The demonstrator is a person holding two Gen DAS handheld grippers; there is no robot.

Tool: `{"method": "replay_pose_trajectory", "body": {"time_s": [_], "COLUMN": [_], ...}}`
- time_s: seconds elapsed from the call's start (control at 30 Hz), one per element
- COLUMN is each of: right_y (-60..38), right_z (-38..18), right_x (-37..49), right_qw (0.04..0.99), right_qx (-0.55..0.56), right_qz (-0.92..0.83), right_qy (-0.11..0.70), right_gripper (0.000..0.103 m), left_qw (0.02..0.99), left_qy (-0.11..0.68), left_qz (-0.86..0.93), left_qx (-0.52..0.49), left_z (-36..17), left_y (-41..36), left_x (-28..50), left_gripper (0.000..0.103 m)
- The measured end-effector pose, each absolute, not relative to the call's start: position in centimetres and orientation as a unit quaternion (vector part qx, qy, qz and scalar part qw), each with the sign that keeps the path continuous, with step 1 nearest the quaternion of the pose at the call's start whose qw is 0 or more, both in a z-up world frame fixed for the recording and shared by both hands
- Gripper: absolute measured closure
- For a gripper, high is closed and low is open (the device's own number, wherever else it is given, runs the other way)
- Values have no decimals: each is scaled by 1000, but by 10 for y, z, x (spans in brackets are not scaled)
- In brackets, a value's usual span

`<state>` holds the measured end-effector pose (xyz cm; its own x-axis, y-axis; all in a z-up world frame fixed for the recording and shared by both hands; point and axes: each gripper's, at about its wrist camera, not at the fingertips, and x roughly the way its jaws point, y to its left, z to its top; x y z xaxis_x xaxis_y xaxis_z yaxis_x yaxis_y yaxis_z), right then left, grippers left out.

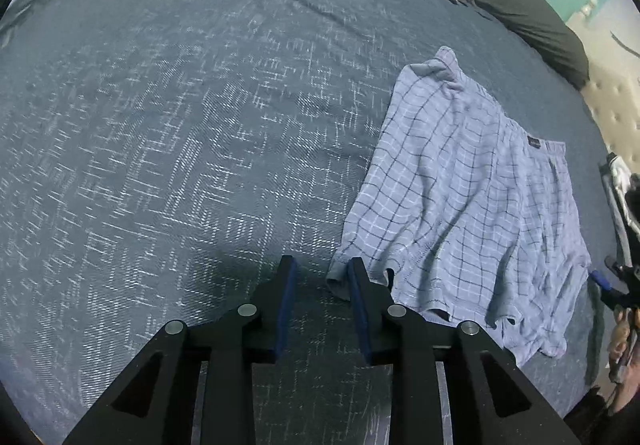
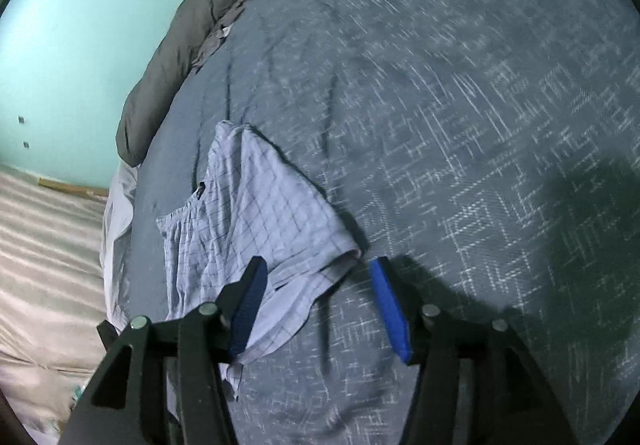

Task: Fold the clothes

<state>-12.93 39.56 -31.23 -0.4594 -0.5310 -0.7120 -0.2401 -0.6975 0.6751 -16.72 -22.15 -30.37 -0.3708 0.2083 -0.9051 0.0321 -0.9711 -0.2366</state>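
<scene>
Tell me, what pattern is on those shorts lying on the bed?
The pale blue cotton shorts carry a dark windowpane check, clearest in the left wrist view.

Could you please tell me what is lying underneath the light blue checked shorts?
The light blue checked shorts lie spread on the dark blue bedspread with a white line pattern. Whether anything else lies beneath them is covered by the cloth.

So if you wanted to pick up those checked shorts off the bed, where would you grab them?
Probably at a leg hem corner. The checked shorts lie nearly flat on the blue bedspread, waistband at the far end. The near-left corner curls up slightly beside the left gripper, giving open jaws an edge to pinch, coming from above on the near side. The right gripper could take the opposite hem.
</scene>
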Motion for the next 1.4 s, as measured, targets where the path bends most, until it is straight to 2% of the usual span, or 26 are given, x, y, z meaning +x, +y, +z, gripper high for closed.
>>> {"method": "replay_pose_trajectory", "body": {"time_s": [0.27,0.3,0.33,0.37,0.4,0.43,0.5,0.67,0.87,1.17,1.2,1.23,1.3,1.33,1.4], "right_y": [377,375,376,377,379,382,388,415,436,429,430,429,427,425,418], "right_z": [-320,-322,-325,-328,-330,-332,-336,-325,-338,-334,-332,-327,-317,-311,-305], "right_x": [-141,-142,-143,-143,-144,-143,-141,-137,-139,-146,-145,-145,-143,-141,-139], "right_qw": [97,92,88,83,78,76,71,53,32,30,27,24,32,41,61], "right_qx": [517,519,518,518,517,514,508,474,470,472,470,465,451,443,438], "right_qz": [-774,-775,-775,-774,-773,-771,-768,-785,-772,-779,-782,-787,-796,-799,-800], "right_qy": [-353,-349,-352,-355,-360,-368,-384,-395,-426,-413,-408,-404,-403,-404,-405], "right_gripper": [48,52,64,71,86,97,99,100,100,96,92,80,64,64,64], "left_qw": [63,65,66,67,68,68,67,58,55,58,57,54,42,39,42], "left_qy": [-97,-94,-90,-87,-83,-79,-72,-69,-83,-87,-88,-88,-85,-83,-81], "left_qz": [826,826,826,827,827,827,828,838,833,825,825,826,831,834,840], "left_qx": [-551,-552,-552,-552,-552,-552,-552,-538,-544,-555,-555,-554,-548,-544,-535], "left_z": [-308,-308,-308,-309,-309,-309,-310,-301,-302,-310,-310,-309,-305,-303,-294], "left_y": [-212,-210,-209,-207,-206,-204,-201,-207,-216,-210,-210,-209,-207,-205,-198], "left_x": [-172,-173,-173,-173,-174,-174,-176,-180,-183,-176,-176,-176,-175,-173,-168], "left_gripper": [75,79,85,88,94,100,100,101,101,100,100,96,86,82,82]}}
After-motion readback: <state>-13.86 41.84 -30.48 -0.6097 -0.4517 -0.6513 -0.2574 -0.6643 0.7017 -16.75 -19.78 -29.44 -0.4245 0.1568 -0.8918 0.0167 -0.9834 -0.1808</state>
